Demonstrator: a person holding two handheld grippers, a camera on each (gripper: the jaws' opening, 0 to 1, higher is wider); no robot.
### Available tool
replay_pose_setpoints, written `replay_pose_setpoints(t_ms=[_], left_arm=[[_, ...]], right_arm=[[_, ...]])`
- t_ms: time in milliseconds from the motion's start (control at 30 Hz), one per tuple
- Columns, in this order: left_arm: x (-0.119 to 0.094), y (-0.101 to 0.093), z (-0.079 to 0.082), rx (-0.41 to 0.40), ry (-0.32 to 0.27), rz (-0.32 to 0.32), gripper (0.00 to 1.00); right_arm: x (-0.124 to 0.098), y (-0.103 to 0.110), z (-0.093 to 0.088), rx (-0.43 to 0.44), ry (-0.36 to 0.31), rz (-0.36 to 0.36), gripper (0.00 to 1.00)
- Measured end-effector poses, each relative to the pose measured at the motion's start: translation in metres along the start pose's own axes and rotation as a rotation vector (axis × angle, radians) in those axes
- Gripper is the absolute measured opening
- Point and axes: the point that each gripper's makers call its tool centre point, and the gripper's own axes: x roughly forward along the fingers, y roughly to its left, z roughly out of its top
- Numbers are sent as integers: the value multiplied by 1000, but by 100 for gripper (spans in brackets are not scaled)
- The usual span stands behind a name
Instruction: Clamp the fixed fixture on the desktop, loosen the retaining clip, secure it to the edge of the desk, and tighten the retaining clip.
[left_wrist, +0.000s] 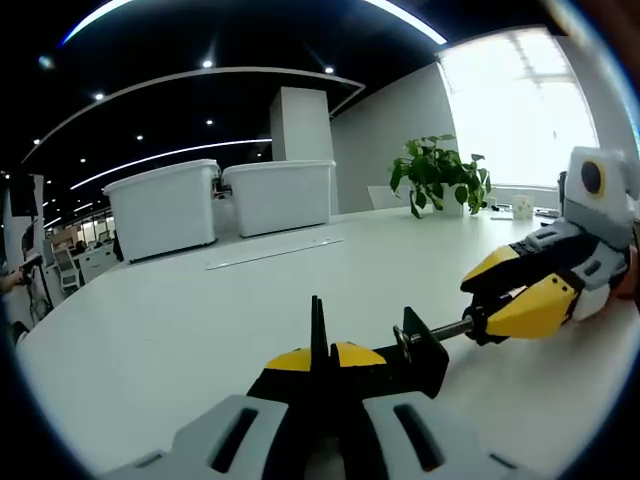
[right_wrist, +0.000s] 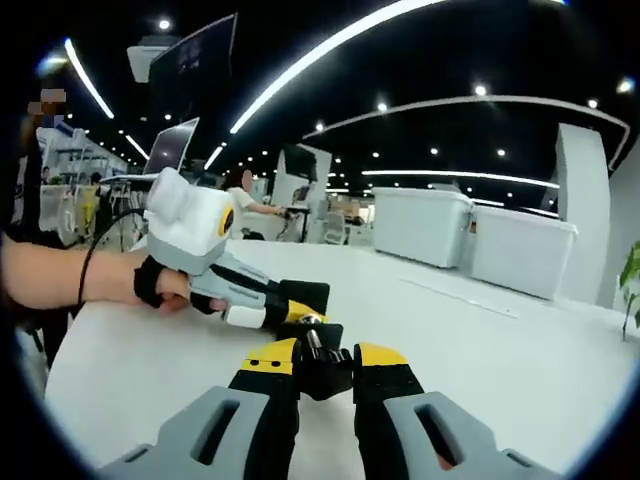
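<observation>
A black clamp fixture (left_wrist: 424, 356) lies low over the white desktop (left_wrist: 180, 320). My left gripper (left_wrist: 320, 356) is shut on the clamp's thin black plate, which stands up between the yellow fingertips. A metal screw rod (left_wrist: 450, 331) runs right from the clamp body. My right gripper (left_wrist: 492, 298) comes in from the right and is shut on the rod's end. In the right gripper view, my right gripper (right_wrist: 318, 358) pinches the black screw knob (right_wrist: 316, 368). Just beyond, the left gripper (right_wrist: 283, 312), held by a hand (right_wrist: 160, 287), grips the clamp body (right_wrist: 308, 294).
Two white storage bins (left_wrist: 165, 208) (left_wrist: 280, 195) stand at the desk's far side, with a long flat strip (left_wrist: 270, 252) lying before them. A potted plant (left_wrist: 436, 175) is at the far right by the window. An open laptop (right_wrist: 170, 146) sits behind the hand.
</observation>
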Motion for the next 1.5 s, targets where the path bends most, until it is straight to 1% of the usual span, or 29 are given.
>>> replay_pose_setpoints(t_ms=[33,167,367,533,633,767,933,1100,1133,1200,1233,1267,1300,1333,1367,1400,1433,1467,1500], left_arm=[[-1,0,-1,-14,7,7,6],[-2,0,0,-11,3,6,6],[-1,2,-1,-30,7,3,6],[-1,3,-1,-31,5,5,6],[-3,3,-2,-29,1,8,6],[-1,4,-1,-20,-4,6,6],[1,5,0,-22,-7,-2,6],[2,4,0,-15,-7,-3,6],[2,4,0,-14,-8,-3,6],[3,5,0,-16,-8,-2,6],[3,5,0,-16,-8,-1,6],[3,5,0,-16,-8,-1,6],[3,5,1,-13,-9,-2,6],[4,5,1,-13,-9,-2,6],[4,5,1,-12,-9,-2,6],[4,5,1,-9,-10,-4,6],[4,4,1,-3,-11,-7,6],[4,4,1,1,-12,-8,6],[4,4,1,5,-13,-9,6]], right_arm=[[0,0,0,-38,0,-4,19],[1,4,1,-170,-1,-19,19],[2,6,2,-229,0,-24,19],[4,9,2,-393,14,-44,19],[5,11,2,-417,14,-46,19],[5,10,2,-435,14,-46,19],[6,12,2,-490,16,-52,20],[6,10,2,-517,13,-61,20],[6,8,2,-505,8,-62,20],[7,7,1,-414,5,-49,22],[7,4,1,-350,0,-43,24],[5,0,1,-267,-6,-37,27],[3,-5,4,-144,-26,-35,29],[0,-10,8,0,-52,-24,31],[-3,-16,13,131,-84,-20,30],[-5,-28,17,259,-116,-9,29],[-7,-33,16,351,-124,6,29],[-7,-35,14,455,-119,27,29],[-6,-37,9,503,-102,41,29]])
